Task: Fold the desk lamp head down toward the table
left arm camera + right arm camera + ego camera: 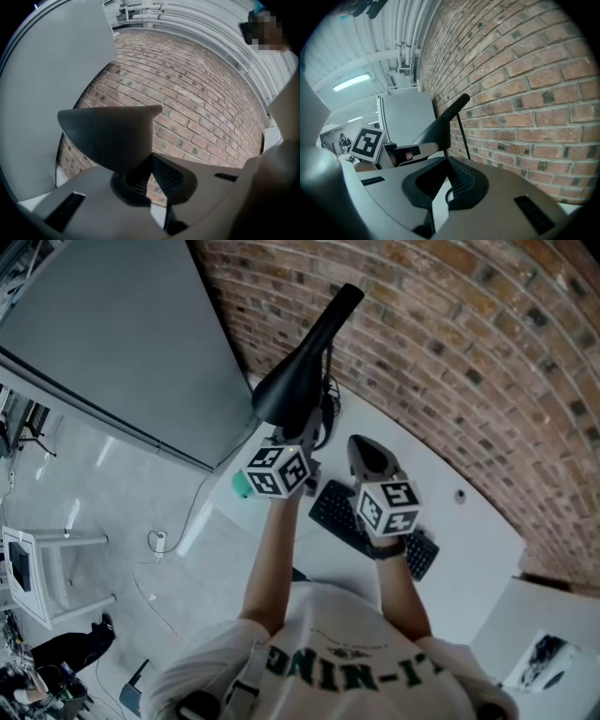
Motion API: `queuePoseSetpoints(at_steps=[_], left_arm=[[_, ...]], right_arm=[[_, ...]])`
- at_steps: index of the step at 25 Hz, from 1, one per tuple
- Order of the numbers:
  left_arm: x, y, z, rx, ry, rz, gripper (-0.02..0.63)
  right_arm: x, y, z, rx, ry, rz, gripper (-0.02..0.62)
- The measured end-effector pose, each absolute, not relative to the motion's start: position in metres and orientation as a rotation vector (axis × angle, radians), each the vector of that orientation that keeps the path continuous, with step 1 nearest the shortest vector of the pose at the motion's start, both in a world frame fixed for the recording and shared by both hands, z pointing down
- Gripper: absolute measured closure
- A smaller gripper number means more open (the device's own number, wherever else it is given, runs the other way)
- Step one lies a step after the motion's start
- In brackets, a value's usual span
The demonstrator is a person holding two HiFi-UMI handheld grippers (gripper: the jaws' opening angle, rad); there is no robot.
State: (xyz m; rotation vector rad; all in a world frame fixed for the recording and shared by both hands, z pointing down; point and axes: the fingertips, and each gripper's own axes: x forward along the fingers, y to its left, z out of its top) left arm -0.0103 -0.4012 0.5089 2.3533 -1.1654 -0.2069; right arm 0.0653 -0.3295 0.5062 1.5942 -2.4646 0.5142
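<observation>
Lamp head (298, 371): one unit, black and tapered. It stands tilted over the far left part of the white table (469, 549), with its wide end low and its narrow end high, close to the brick wall (450, 343).

Reading left to right:

- One grey panel (122, 334) stands beside the table's left edge. The open floor below it holds one white chair (37, 568).
- The left gripper (295, 434) is just inside that left edge. In the left gripper view its jaws are closed on the rim at the lamp head's wide end — the pads pinch it at their tips.
- One black keyboard (342, 517) lies on the table below the two grippers.
- The right gripper (362, 444) is one of two in total. It is over the keyboard, just to the right of the lamp head and clear of it. In the right gripper view its jaws are pressed together with nothing between them.

Clearances:

- The wall runs close behind the lamp, so I have little room on that side.
- The table's left edge is just beside the left gripper.
- Bare tabletop extends to the right of the keyboard as far as the table's right edge — the largest free area I can see.
</observation>
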Motion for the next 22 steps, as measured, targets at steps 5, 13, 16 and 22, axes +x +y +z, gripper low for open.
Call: queuePoseSetpoints(at_steps=[5, 13, 16, 22], left_arm=[[-0.005, -0.406, 0.517, 2.326, -1.119, -0.288, 0.600], [0.004, -0.415, 0.529, 2.357, -1.058, -0.383, 0.600], [0.007, -0.419, 0.533, 2.374, -1.034, -0.419, 0.600], [0.013, -0.425, 0.540, 2.363, -1.001, -0.480, 0.598]], right_arm=[[0.065, -0.331, 0.508, 1.595, -2.462, 0.522, 0.590], [0.063, -0.333, 0.512, 1.582, -2.457, 0.524, 0.590], [0.062, -0.334, 0.513, 1.581, -2.451, 0.522, 0.591], [0.064, -0.336, 0.517, 1.583, -2.436, 0.527, 0.590]])
